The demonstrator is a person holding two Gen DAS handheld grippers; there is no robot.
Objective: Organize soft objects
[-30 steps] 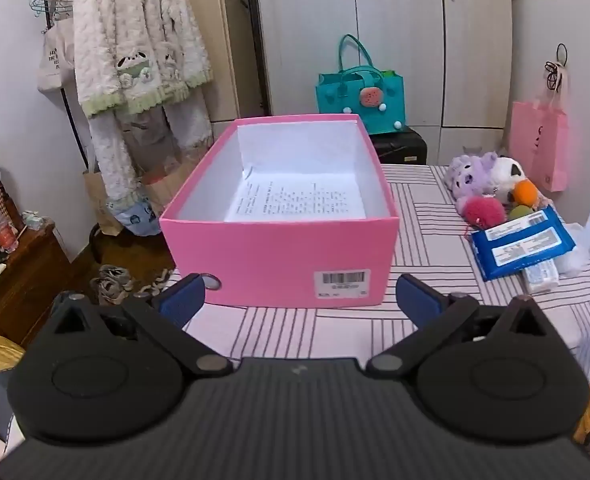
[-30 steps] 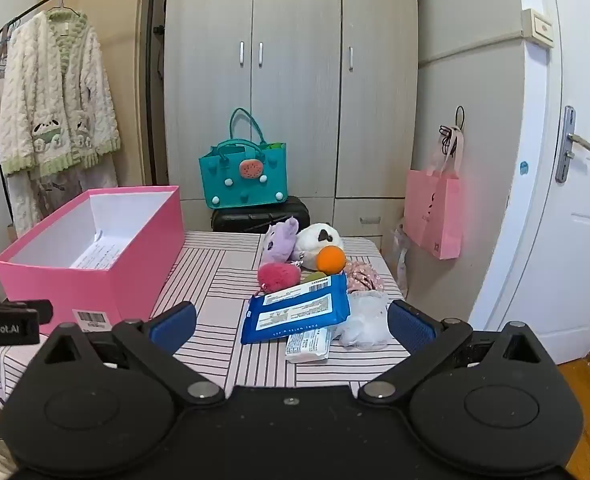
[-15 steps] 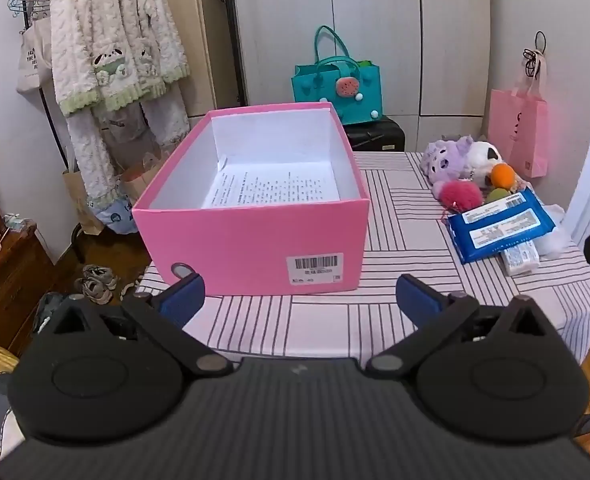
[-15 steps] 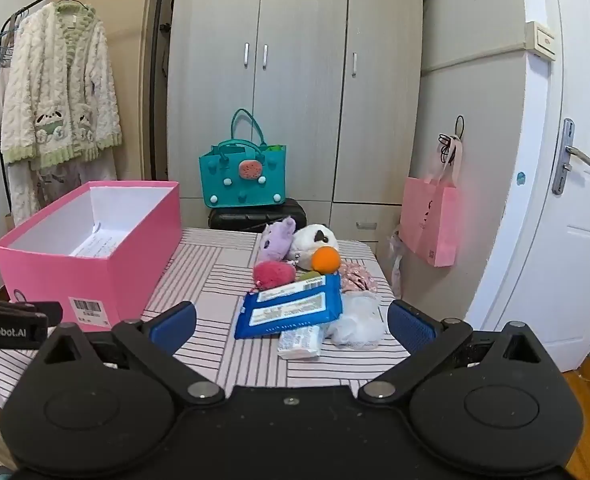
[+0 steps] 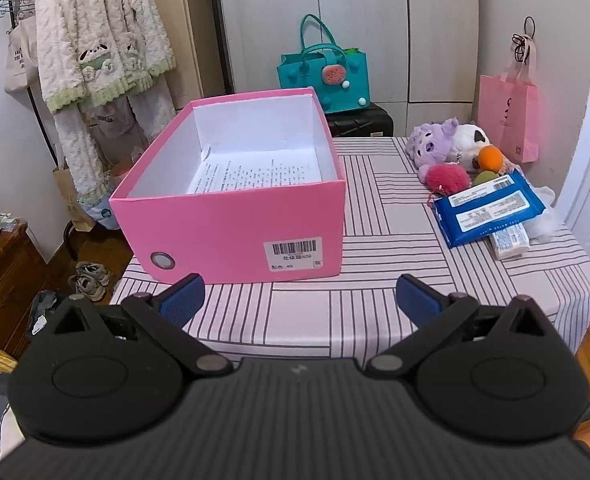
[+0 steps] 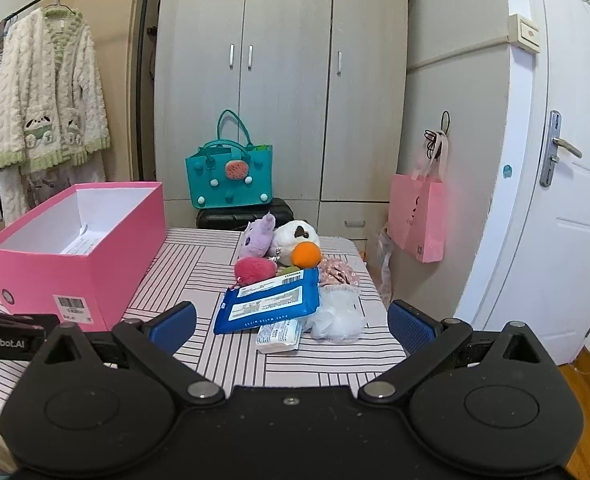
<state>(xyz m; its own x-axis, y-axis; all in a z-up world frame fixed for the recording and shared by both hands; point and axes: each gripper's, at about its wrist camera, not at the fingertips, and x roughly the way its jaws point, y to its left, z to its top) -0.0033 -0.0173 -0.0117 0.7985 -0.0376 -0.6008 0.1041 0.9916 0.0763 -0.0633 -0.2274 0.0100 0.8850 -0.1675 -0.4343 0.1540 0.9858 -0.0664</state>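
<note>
Pink cardboard makes up the open box (image 5: 231, 216) on the left part of the striped counter (image 5: 375, 248); its long axis runs away from the cameras toward the wardrobe (image 6: 283, 80), with the short barcoded end facing near. A printed sheet (image 5: 255, 174) lies flat on the box floor.

On the right part of the counter, well apart from the box, the soft things sit in a loose cluster: a purple plush (image 5: 431, 146) and a white plush (image 5: 469, 136) at the far end, an orange ball (image 5: 489, 158) touching the white plush, and a fuzzy pink pompom (image 5: 447, 178) just in front of the purple one. A blue wipes pack (image 5: 489, 210) lies flat nearer the cameras, its long axis running diagonally from near left to far right, overlapping a small white tissue pack (image 5: 509, 242) and resting beside a white mesh puff (image 6: 339, 316). A floral fabric piece (image 6: 337, 274) lies behind the puff.

Left gripper (image 5: 298, 298) hangs before the near counter edge, its blue-padded fingers (image 5: 183, 300) spread wide, holding and touching nothing. Right gripper (image 6: 291, 322) faces the cluster, its fingers (image 6: 413, 326) equally wide apart and empty.
</note>
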